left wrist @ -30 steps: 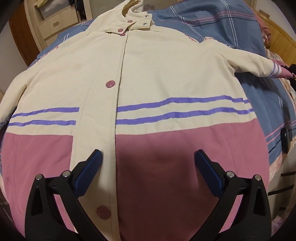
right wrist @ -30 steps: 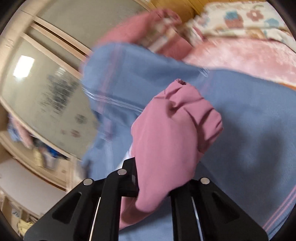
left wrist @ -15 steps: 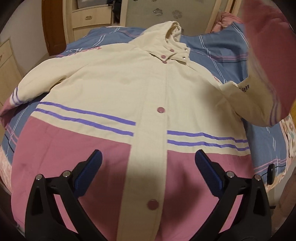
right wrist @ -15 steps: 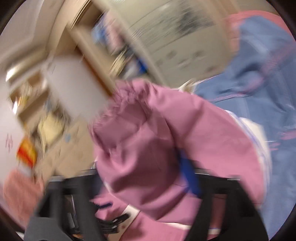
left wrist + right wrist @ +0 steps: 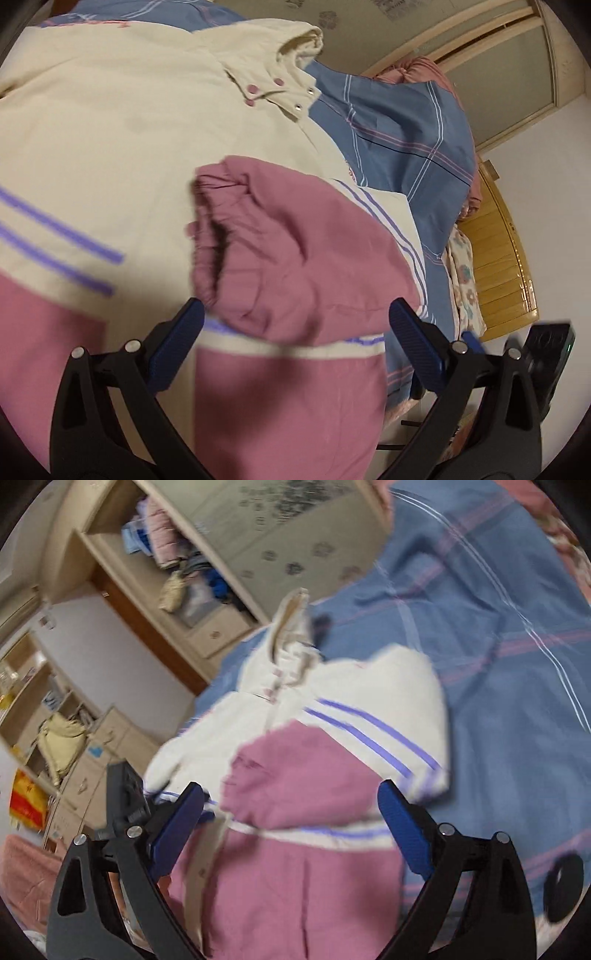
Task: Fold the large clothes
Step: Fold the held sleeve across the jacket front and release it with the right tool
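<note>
The jacket point(image 5: 110, 147) lies front-up on the bed point(image 5: 399, 122), with its pink sleeve point(image 5: 295, 258) folded across the chest at 12 o'clock from the left claw point(image 5: 295, 332), which is released and empty. The right claw point(image 5: 291, 812) has just been opening; its jaws appear clear of the blurred sleeve.

Both hand-held grippers, left point(image 5: 295, 325) and right point(image 5: 291, 805), gape wide, the right's jaws just opened.
</note>
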{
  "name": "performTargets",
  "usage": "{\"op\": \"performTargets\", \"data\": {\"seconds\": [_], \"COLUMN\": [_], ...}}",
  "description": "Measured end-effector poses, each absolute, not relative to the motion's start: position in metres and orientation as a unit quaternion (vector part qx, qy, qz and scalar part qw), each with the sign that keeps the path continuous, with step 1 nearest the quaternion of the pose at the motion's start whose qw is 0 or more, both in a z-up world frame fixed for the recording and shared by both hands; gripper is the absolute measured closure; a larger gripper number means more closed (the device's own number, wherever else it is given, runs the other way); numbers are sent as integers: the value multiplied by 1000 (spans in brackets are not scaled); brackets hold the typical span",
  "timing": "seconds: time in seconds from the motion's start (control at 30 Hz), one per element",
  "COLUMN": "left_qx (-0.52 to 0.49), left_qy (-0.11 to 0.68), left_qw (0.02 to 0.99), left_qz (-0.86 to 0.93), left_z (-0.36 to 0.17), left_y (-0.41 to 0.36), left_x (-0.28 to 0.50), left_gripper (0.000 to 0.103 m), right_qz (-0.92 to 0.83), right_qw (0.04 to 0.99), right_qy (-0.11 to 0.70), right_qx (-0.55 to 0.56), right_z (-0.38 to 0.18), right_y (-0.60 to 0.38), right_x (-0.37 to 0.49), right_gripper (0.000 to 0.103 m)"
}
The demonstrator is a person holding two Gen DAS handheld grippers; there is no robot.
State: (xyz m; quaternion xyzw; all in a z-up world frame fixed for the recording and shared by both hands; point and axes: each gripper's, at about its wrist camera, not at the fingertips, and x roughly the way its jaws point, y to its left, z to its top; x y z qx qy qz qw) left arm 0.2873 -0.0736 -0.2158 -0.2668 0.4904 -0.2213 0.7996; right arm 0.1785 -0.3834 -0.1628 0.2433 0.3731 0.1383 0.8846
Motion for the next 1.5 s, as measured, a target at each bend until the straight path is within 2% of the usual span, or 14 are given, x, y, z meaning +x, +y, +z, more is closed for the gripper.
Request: {"op": "performTargets", "data": {"seconds": [0.07, 0.13, 0.37, 0.4, 0.43, 0.5, 0.67, 0.77, 0.83, 0.9, 1.17, 1.33, 1.4, 1.5], "left_qx": [-253, -246, -245, -245, -240, -247, -260, -277, -276, -296, -225, -173, -168, -163], "left_qy": [496, 504, 481, 483, 487, 480, 504, 539, 554, 548, 396, 432, 423, 412], "left_qw": [807, 808, 823, 820, 817, 821, 798, 766, 758, 755, 888, 885, 891, 896], "left_qz": [-197, -178, -175, -188, -195, -188, -202, -212, -202, -206, -59, 8, 4, 9], "left_z": [-225, -228, -196, -194, -193, -195, -216, -238, -251, -253, -177, -193, -192, -186], "left_y": [-85, -89, -73, -75, -79, -81, -97, -110, -111, -102, -9, 19, 22, 23], "left_x": [299, 313, 343, 340, 338, 329, 333, 348, 357, 362, 346, 339, 334, 336], "left_gripper": [23, 98, 99, 73, 28, 11, 13, 40, 88, 96, 98, 96, 95, 94], "right_qz": [123, 115, 100, 106, 109, 106, 106, 105, 101, 100, 114, 138, 136, 137], "right_qw": [879, 873, 858, 854, 850, 846, 837, 835, 834, 835, 847, 865, 885, 892], "right_qy": [382, 389, 416, 416, 417, 419, 430, 432, 433, 432, 405, 362, 339, 335], "right_qx": [256, 270, 284, 293, 302, 311, 320, 325, 326, 325, 324, 320, 289, 272], "right_z": [-185, -201, -232, -235, -238, -242, -250, -253, -255, -255, -244, -223, -206, -191], "right_y": [-384, -385, -376, -376, -375, -375, -370, -369, -368, -368, -369, -354, -340, -321], "right_x": [166, 158, 161, 163, 164, 166, 167, 166, 165, 163, 172, 202, 218, 248], "right_gripper": [8, 8, 8, 8, 8, 8, 8, 8, 8, 8, 8, 9, 27, 34]}}
